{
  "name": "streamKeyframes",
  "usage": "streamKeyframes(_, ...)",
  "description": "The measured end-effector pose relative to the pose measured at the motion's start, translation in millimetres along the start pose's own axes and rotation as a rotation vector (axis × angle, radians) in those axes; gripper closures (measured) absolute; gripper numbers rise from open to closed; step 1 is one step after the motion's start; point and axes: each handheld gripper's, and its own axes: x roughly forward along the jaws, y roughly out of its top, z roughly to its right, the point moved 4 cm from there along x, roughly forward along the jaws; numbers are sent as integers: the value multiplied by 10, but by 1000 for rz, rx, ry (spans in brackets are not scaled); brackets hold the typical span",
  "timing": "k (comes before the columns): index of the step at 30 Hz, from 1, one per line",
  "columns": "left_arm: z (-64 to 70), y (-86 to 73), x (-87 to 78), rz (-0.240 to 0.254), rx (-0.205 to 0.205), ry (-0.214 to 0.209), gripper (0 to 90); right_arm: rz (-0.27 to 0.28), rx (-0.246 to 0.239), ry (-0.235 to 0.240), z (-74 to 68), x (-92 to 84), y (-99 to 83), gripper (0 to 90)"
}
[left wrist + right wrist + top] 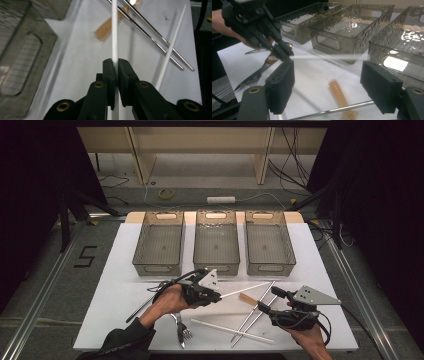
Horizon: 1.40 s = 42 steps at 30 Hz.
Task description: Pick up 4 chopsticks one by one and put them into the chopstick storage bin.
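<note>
- Your left gripper (pixel 218 294) sits at the middle of the white table (pixel 120 270), its jaws closed on one end of a white chopstick (pixel 245 289). The stick is lifted off the surface and reaches out toward your right gripper.
- In the left gripper view the white chopstick (pixel 114 30) runs straight up from between the two pads (pixel 109 71), clamped tight.
- Your right gripper (pixel 270 301) is at the near right, jaws wide apart with nothing between them.
- Under and beyond the held stick lie two metal chopsticks (pixel 260 307), crossing a small orange-brown utensil (pixel 247 299).
- A second white chopstick (pixel 230 330) lies flat near the front edge.
- A fork (pixel 184 332) and other cutlery rest by your left forearm.
- Three clear grey bins (pixel 216 242) stand side by side along the far half of the table.
</note>
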Motion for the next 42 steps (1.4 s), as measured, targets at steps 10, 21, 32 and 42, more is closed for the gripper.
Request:
streamKeyframes(10, -320, -1, -551, 126, -158, 141, 843, -1, 2, 1, -4, -2, -7, 286)
streamKeyframes(21, -791, -260, -1025, 209, -333, 306, 843, -6, 7, -2, 7, 9, -17, 286)
streamKeyframes(32, -1156, -527, -1168, 208, -450, 427, 843, -10, 7, -1, 4, 22, -21, 286)
streamKeyframes(42, -1448, -682, -1179, 186, -527, 494, 843, -13, 10, 2, 7, 28, -24, 286)
